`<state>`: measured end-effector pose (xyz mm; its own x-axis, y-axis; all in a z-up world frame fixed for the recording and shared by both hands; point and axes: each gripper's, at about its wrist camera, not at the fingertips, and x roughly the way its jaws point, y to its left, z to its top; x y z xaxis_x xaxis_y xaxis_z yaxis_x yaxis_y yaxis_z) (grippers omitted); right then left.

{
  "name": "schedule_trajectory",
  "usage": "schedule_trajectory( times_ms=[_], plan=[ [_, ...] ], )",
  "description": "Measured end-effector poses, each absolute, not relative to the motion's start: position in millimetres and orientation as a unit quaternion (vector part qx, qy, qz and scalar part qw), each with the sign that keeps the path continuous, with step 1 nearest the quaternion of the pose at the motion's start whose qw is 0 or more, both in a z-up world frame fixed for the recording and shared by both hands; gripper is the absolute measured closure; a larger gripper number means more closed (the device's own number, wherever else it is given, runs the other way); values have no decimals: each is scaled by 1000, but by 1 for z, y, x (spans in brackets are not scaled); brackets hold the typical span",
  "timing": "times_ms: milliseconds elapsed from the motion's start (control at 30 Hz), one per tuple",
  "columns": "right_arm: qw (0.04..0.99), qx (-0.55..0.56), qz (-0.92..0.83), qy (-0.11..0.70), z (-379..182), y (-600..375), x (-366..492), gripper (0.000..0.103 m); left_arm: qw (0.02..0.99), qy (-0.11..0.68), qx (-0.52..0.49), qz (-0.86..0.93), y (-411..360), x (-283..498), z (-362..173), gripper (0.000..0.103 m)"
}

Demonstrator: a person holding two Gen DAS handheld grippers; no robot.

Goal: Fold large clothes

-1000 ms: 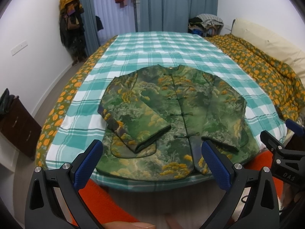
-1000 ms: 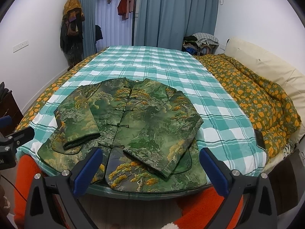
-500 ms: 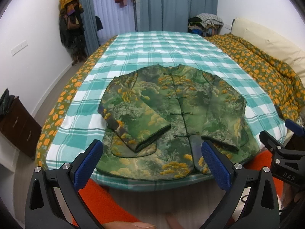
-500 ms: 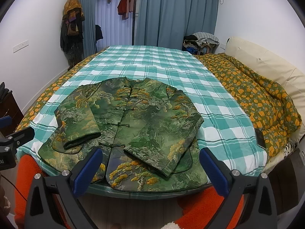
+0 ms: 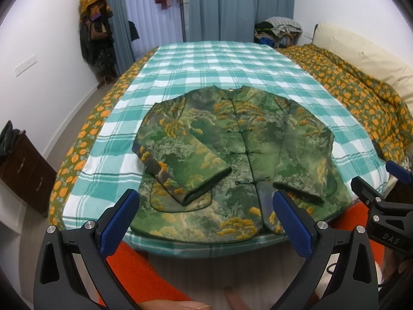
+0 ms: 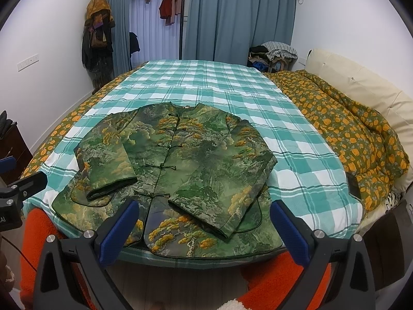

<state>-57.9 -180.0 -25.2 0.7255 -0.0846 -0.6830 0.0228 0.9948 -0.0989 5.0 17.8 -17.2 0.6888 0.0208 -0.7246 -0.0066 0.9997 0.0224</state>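
Note:
A green jacket with yellow tree print (image 5: 232, 155) lies face up and buttoned on the bed's near edge, both sleeves folded inward over the front. It also shows in the right wrist view (image 6: 180, 175). My left gripper (image 5: 205, 206) is open and empty, held in front of the jacket's hem, apart from it. My right gripper (image 6: 204, 217) is open and empty, also just short of the hem. The right gripper shows at the right edge of the left wrist view (image 5: 382, 206). The left gripper shows at the left edge of the right wrist view (image 6: 15, 191).
The bed has a teal checked cover (image 5: 219, 64). An orange-flowered quilt (image 6: 348, 129) and a cream headboard (image 6: 361, 87) lie at the right. An orange rug (image 6: 278, 273) lies below the bed edge. A dark cabinet (image 5: 23, 170) stands at the left, curtains and hung clothes behind.

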Motion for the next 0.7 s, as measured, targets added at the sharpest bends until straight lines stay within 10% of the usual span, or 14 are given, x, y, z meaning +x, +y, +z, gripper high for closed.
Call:
schedule_trajectory(
  times_ms=[700],
  plan=[
    [927, -41, -28, 373, -28, -180, -58, 0, 917, 398, 13, 7, 17, 6, -18, 0]
  ],
)
